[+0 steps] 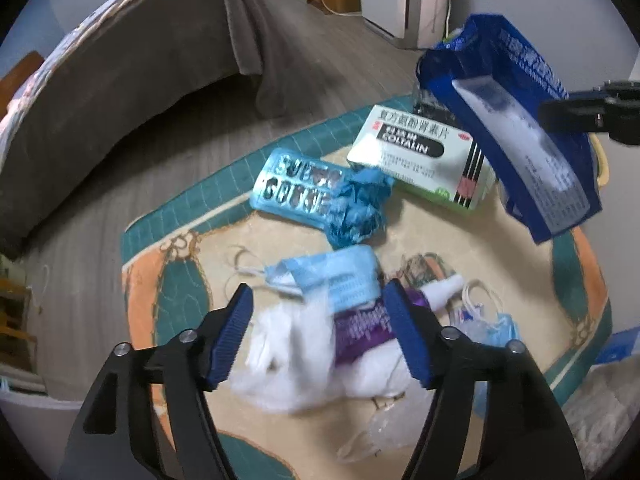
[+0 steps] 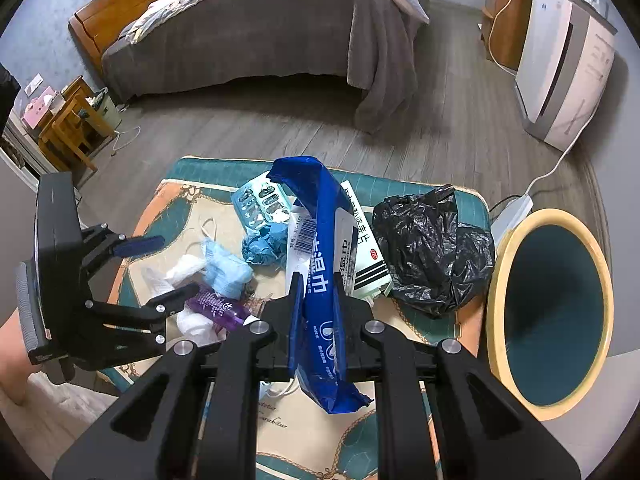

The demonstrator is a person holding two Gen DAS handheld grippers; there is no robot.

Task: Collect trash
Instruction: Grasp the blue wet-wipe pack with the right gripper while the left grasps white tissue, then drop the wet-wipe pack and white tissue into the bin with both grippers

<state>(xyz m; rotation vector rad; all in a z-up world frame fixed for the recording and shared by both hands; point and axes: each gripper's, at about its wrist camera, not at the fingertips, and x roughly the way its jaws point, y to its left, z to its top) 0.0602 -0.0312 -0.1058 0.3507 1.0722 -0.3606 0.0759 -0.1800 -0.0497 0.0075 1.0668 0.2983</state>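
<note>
fingers on the left gripper (image 1: pixel 318 332) are standing wide apart over the pile, touching nothing as far as i can tell, with the white tissue wad (image 1: pixel 288 360), blue face mask (image 1: pixel 332 276) and purple tube (image 1: pixel 360 330) sitting between and below them on the patterned mat (image 1: pixel 168 280). right gripper (image 2: pixel 318 300) is nearly closed, pinching the blue wet-wipe pack (image 2: pixel 320 280) and holding it up above the mat. that pack is looking floppy, light and slick, so mid-body is probably the best spot to grip. tissue and mask should squash easily, the tube might roll or slip. bin (image 2: pixel 552 312) is sitting just right of the mat. left view is blurring the pile, so the tube's cap end and what's under the tissue are hard to make out.
</note>
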